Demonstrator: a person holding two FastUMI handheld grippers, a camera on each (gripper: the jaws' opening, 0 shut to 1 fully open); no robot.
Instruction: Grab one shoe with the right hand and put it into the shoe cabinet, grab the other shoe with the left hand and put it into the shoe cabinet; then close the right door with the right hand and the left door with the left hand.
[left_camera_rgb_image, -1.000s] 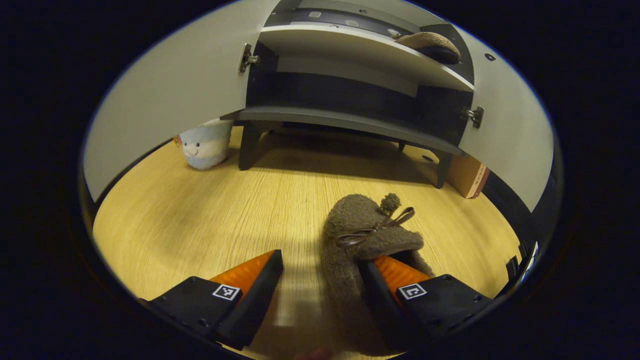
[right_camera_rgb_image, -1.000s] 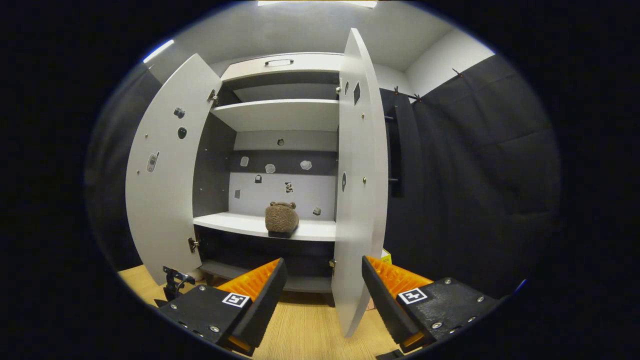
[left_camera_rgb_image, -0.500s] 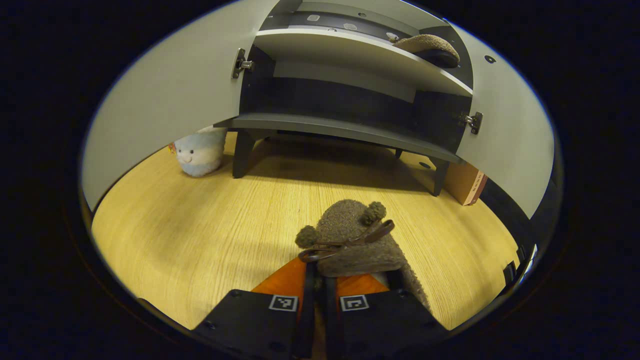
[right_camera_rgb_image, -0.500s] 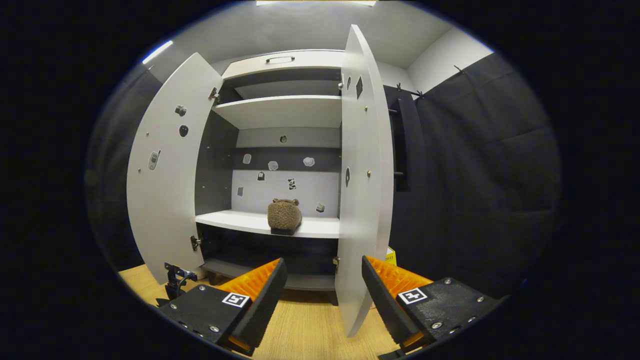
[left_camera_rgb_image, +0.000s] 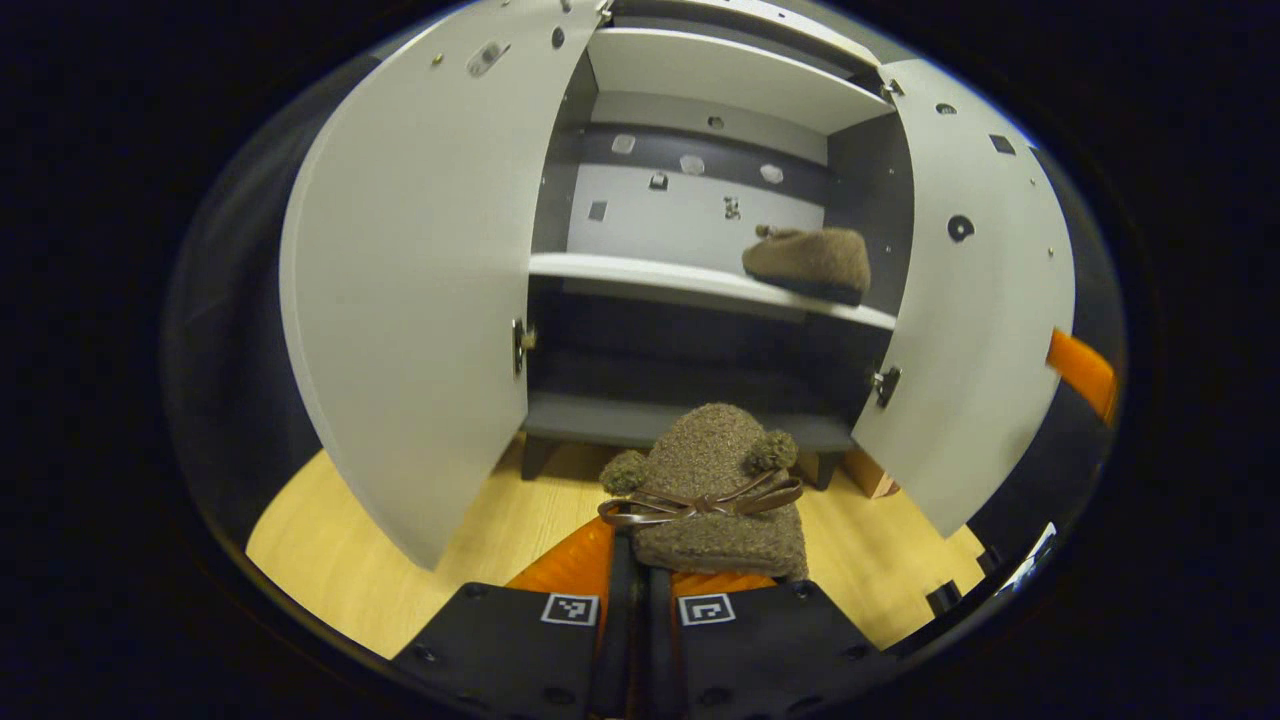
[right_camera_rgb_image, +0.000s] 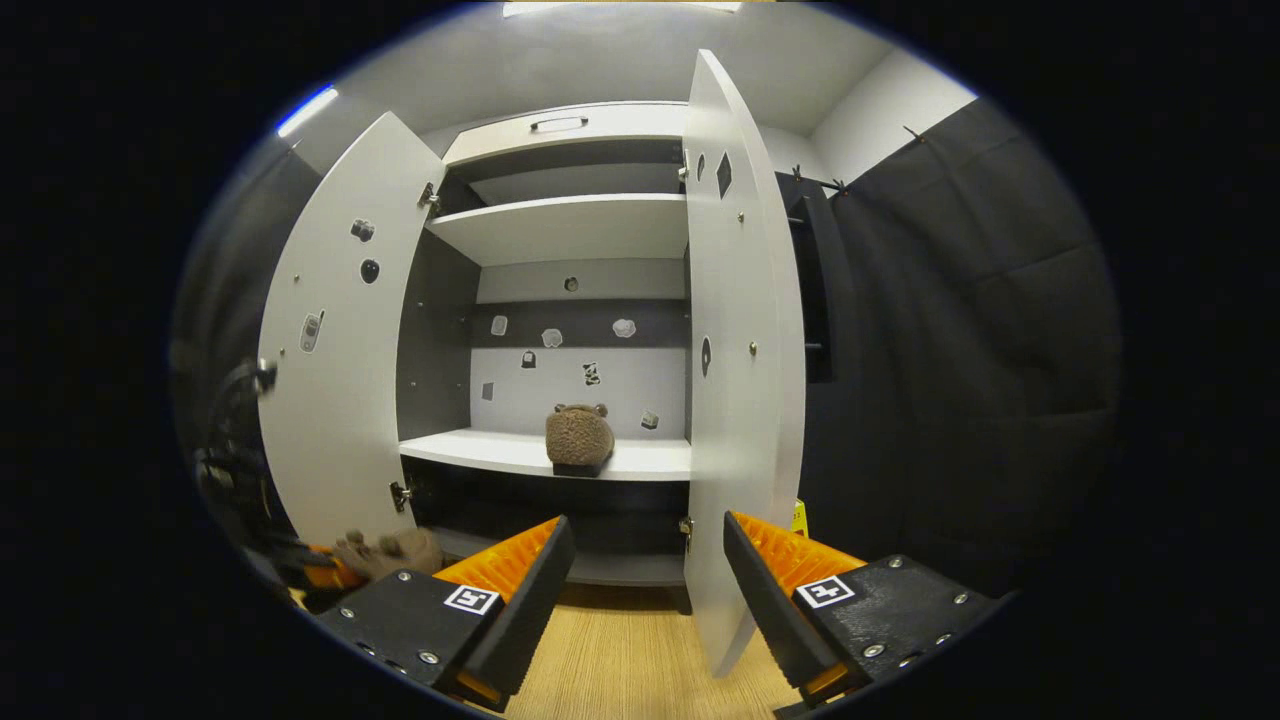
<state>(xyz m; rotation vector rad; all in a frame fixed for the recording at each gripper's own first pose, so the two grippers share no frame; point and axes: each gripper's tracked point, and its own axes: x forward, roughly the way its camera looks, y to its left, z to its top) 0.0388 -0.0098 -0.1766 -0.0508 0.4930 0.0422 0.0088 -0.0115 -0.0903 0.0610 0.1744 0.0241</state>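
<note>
My left gripper (left_camera_rgb_image: 634, 556) is shut on the heel end of a brown fuzzy slipper (left_camera_rgb_image: 712, 475) with a bow and two pompoms, held off the floor in front of the shoe cabinet (left_camera_rgb_image: 700, 80). Both cabinet doors, left (left_camera_rgb_image: 420, 300) and right (left_camera_rgb_image: 975, 330), stand wide. The other slipper (left_camera_rgb_image: 808, 262) rests on the middle shelf (left_camera_rgb_image: 640, 278), toward its right end. In the right gripper view my right gripper (right_camera_rgb_image: 645, 570) is open with nothing between its fingers, facing the right door's edge (right_camera_rgb_image: 740, 400). That view has the shelved slipper (right_camera_rgb_image: 579, 438) and, low at the left, the held slipper (right_camera_rgb_image: 392, 550).
The floor is light wood (left_camera_rgb_image: 400, 560). A dark bottom shelf (left_camera_rgb_image: 600, 420) lies below the middle one, and an upper shelf (right_camera_rgb_image: 570, 225) above. A small cardboard box (left_camera_rgb_image: 868, 475) sits by the cabinet's right foot. Black cloth wall (right_camera_rgb_image: 950, 380) hangs to the right.
My left gripper closed on the floor slipper, then lifted it and tipped up toward the cabinet. The right gripper stayed open and barely shifted.
</note>
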